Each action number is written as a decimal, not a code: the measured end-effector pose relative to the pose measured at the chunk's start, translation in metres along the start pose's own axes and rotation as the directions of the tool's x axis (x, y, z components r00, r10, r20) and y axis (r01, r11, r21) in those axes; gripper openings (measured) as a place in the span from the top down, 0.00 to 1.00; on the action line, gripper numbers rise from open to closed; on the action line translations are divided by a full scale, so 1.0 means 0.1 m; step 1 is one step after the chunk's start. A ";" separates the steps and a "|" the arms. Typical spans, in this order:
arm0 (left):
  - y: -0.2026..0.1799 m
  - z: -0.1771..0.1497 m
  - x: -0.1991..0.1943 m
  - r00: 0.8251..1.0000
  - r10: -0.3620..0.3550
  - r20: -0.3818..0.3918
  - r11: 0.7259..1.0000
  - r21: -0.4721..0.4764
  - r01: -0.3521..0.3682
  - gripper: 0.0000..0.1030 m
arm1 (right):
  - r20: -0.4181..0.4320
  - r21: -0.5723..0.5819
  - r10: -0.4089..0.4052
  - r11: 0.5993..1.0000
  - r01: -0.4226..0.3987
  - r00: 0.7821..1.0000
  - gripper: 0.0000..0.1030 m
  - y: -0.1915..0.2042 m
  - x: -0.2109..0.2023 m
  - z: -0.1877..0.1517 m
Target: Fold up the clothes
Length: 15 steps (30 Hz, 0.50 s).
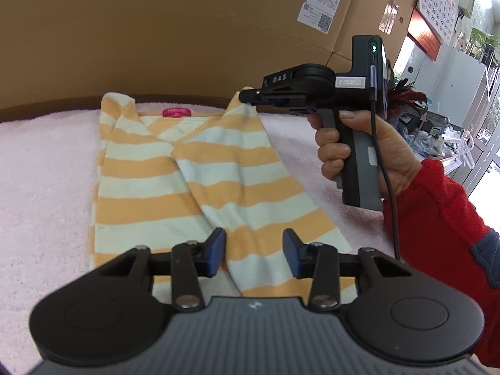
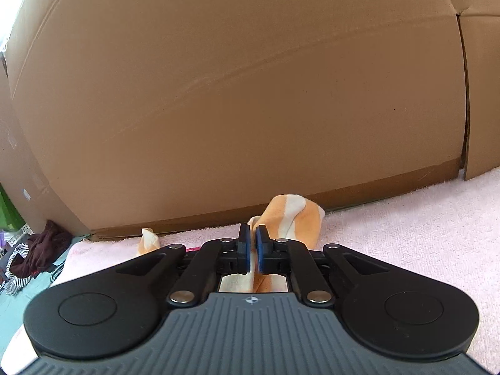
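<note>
Striped orange-and-white garment spread on pink-covered tabletop, right tongs clenched on its corner at one o'clock, left tongs apart above its near hem, seemingly untouching, cardboard boxes behind

The black left gripper with blue pads points forward and down. Its two fingers stand apart, and the pads press on nothing. The black right gripper with blue pads is held up to the right of it, with its tips pointing left. Its two fingers are pinched close together on a bit of cloth. A bare hand wraps around its grey handle. A red fuzzy sleeve covers the wrist and arm behind that hand.
</note>
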<state>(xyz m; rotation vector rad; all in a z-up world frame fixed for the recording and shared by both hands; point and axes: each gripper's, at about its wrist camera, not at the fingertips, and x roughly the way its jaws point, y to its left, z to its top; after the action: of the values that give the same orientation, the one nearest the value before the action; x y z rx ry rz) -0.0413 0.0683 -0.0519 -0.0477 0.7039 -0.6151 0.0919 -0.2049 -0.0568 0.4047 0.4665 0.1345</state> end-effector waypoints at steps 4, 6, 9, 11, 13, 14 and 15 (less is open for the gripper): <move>-0.02 -0.02 0.01 1.000 0.001 0.001 1.000 0.012 -0.001 0.55 | -0.112 -0.018 -0.054 0.998 0.052 0.992 0.91 -0.08 0.18 -0.07; -0.02 -0.03 0.00 1.000 -0.010 0.001 1.000 0.011 0.010 0.51 | -0.108 0.012 -0.038 0.999 0.040 0.993 0.81 -0.11 0.16 -0.05; -0.01 -0.03 0.01 1.000 -0.021 -0.001 1.000 0.002 0.021 0.49 | -0.128 0.069 0.032 0.997 -0.023 0.991 0.75 -0.16 0.14 -0.06; -0.01 -0.03 0.01 1.000 -0.027 -0.001 1.000 -0.005 0.027 0.47 | -0.137 0.104 0.058 0.994 -0.044 0.989 0.75 -0.20 0.17 -0.09; -0.02 -0.03 0.02 1.000 -0.029 -0.001 1.000 -0.006 0.029 0.45 | -0.113 0.128 0.085 0.989 -0.071 0.990 0.80 -0.23 0.17 -0.10; -0.03 -0.03 0.02 1.000 -0.028 -0.001 1.000 -0.002 0.028 0.45 | -0.092 0.137 0.100 0.987 -0.087 0.991 0.85 -0.24 0.16 -0.10; -0.04 -0.04 0.02 1.000 -0.024 -0.001 1.000 0.005 0.024 0.44 | -0.071 0.146 0.114 0.984 -0.103 0.991 0.89 -0.25 0.15 -0.10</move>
<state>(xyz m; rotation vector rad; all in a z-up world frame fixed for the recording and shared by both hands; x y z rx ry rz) -0.0445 0.0642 -0.0547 -0.0514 0.7032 -0.6403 0.1010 -0.2210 -0.0814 0.5662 0.5337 0.2248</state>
